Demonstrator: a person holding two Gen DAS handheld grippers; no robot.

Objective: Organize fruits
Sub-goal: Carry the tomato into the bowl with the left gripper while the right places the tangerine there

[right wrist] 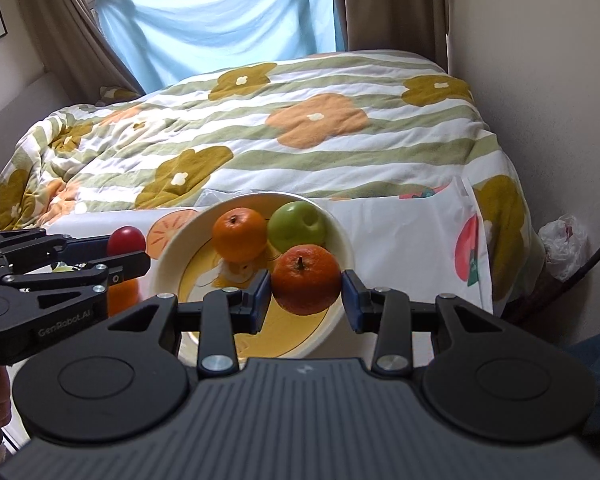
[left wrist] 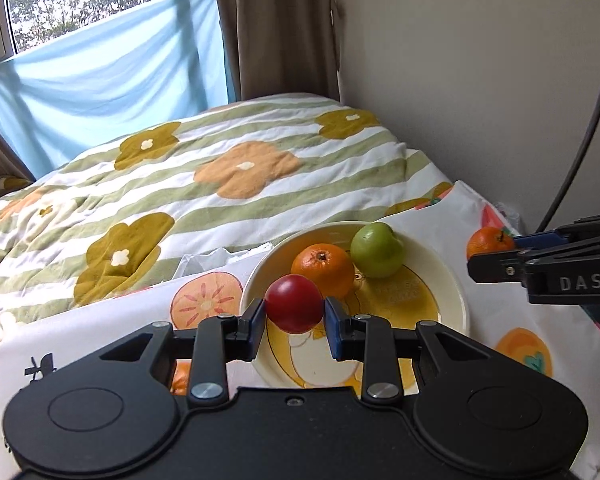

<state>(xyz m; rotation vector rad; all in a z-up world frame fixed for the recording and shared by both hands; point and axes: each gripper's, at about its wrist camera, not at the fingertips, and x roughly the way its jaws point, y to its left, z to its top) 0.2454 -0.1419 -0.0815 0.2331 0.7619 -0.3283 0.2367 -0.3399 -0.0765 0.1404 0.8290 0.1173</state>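
A cream bowl sits on a fruit-print cloth and holds an orange and a green apple. My left gripper is shut on a red round fruit and holds it over the bowl's near left rim; it also shows in the right wrist view. My right gripper is shut on a dark orange tangerine above the bowl's near right rim; it shows in the left wrist view.
The bowl stands on a fruit-print cloth at the foot of a bed with a striped flower quilt. A wall is on the right, a plastic bag beside it, curtains and a window behind.
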